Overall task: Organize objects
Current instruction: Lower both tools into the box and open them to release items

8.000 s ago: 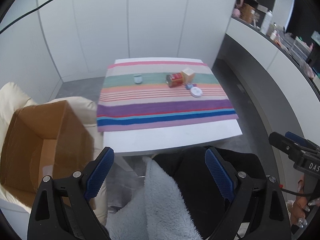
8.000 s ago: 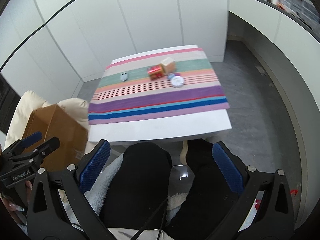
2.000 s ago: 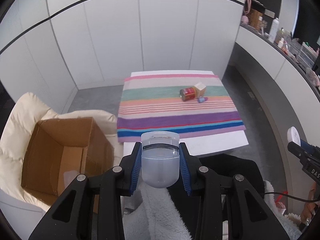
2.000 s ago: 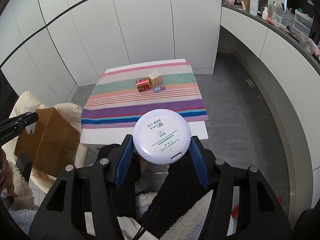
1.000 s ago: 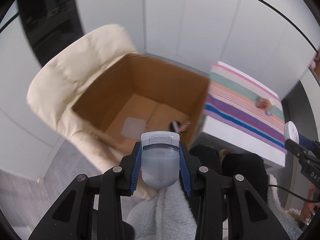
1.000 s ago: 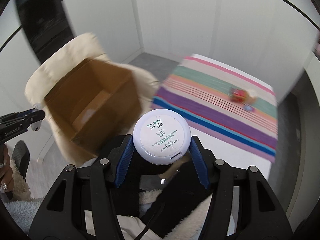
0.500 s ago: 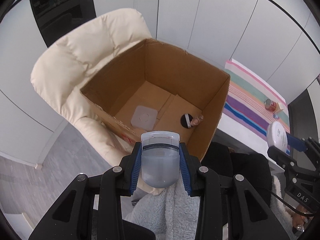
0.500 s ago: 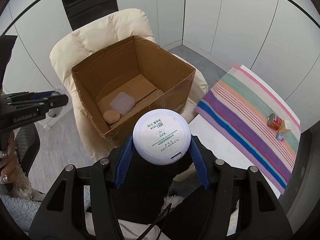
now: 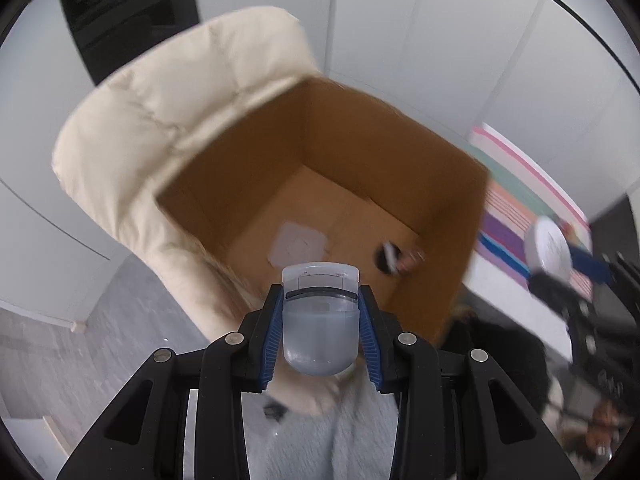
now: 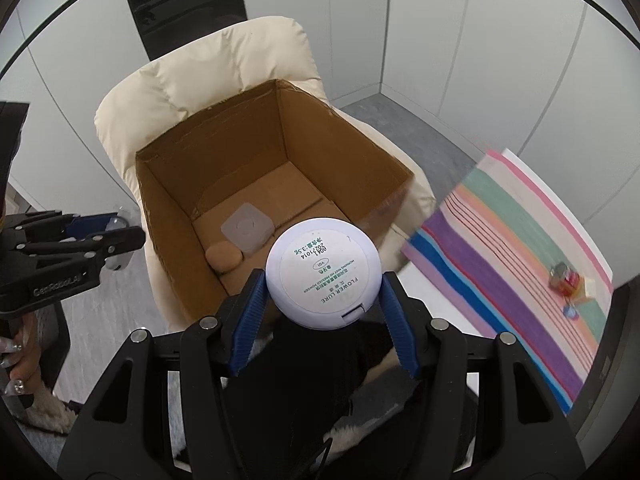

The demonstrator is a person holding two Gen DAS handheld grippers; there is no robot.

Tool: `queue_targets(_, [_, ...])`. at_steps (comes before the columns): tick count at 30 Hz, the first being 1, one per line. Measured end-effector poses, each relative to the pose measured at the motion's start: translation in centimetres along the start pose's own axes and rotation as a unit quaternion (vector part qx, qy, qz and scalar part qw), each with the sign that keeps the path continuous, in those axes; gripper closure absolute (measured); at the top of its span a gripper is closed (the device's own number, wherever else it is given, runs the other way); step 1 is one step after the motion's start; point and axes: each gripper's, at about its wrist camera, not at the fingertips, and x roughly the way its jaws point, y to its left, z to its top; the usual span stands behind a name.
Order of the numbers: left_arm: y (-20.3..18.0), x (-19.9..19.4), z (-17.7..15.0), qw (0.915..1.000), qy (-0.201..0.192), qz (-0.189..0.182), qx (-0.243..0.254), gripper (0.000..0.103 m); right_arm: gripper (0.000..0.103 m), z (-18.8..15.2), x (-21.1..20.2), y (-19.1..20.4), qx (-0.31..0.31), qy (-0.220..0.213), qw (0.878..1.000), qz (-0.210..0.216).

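The left gripper [image 9: 319,332] had its jaws pinched on a small translucent plastic case [image 9: 319,320], held by its two flat sides just short of the near rim of the open cardboard box [image 9: 468,216]. The right gripper [image 10: 322,276] had its jaws clamped across the rim of a round white powder compact [image 10: 322,270], label side up, poised over the box's near corner.

The box sat on a cream padded armchair [image 10: 224,64]. On its floor lay a square translucent lid or tray [image 10: 247,230], a tan puff-like disc [image 10: 224,257] just beside it, and a small dark item [image 9: 390,260] too blurred to name. A few small things remained on the striped cloth [image 10: 516,240] over the tabletop, among them a red tin [image 10: 566,280].

Both held pieces looked light, rigid and smooth-skinned. The compact's curved edge gave the pads only narrow contact, so it could probably twist or slip if squeezed off-centre; a grip across its full width, as here, seemed soundest. Its hinge and pressed powder inside would likely suffer from a hard drop. The case's flat flanks offered a steadier hold, though thin plastic might flex under pressure. A low release inside the box would seem kinder to both.
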Motion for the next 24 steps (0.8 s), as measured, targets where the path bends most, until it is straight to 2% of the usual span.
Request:
queue_targets(1, [0.3,0.6,1.0,0.9997,-0.005,0.018,-0.014,0.066,0.043,0.7,0.6,0.2,-0.006,0.000,1.000,0.004])
queue_targets(4, [1.2,2.7,4.0,0.9980,-0.007,0.033,-0.054,0.066,0.043,2.5,2.2,0.7,-0.018,0.001,1.000,0.013])
queue_targets(7, [1.3,4.3,5.9,0.9974,-0.005,0.031,-0.064,0.066,0.043,4.4,4.2,0.7,-0.022,0.004,0.999,0.023])
queue_targets(9, [1.4,5.0,6.7,0.9977,-0.004,0.008,-0.067,0.064,0.043,5.6,5.5,0.5,-0.019,0.007,1.000,0.024])
queue_targets(11, [1.5,5.4,7.5,0.9971,-0.002,-0.012,-0.075,0.052,0.043,6.6,6.7,0.3,-0.016,0.010,1.000,0.025])
queue_targets(13, [1.6,5.5,8.2,0.9971,-0.008,-0.019,-0.074,0.029,0.043,7.5,7.7,-0.2,-0.001,0.009,0.999,0.041])
queue_targets(14, [1.6,5.5,8.4,0.9975,-0.013,-0.010,-0.069,0.027,0.040,7.8,8.2,-0.4,0.007,0.010,0.999,0.053])
queue_targets(16, [1.7,5.4,8.5,0.9978,-0.020,0.001,-0.063,0.023,0.013,8.4,9.0,-0.8,0.023,0.019,0.998,0.063])
queue_targets(19, [2.1,5.6,8.5,0.9979,-0.015,-0.003,-0.063,0.020,0.011,8.6,9.1,-0.9,0.024,0.002,0.998,0.056])
queue_targets(24, [2.2,5.7,8.8,0.9981,-0.014,0.004,-0.060,0.020,0.011,8.6,9.8,-0.9,0.026,0.009,0.998,0.048])
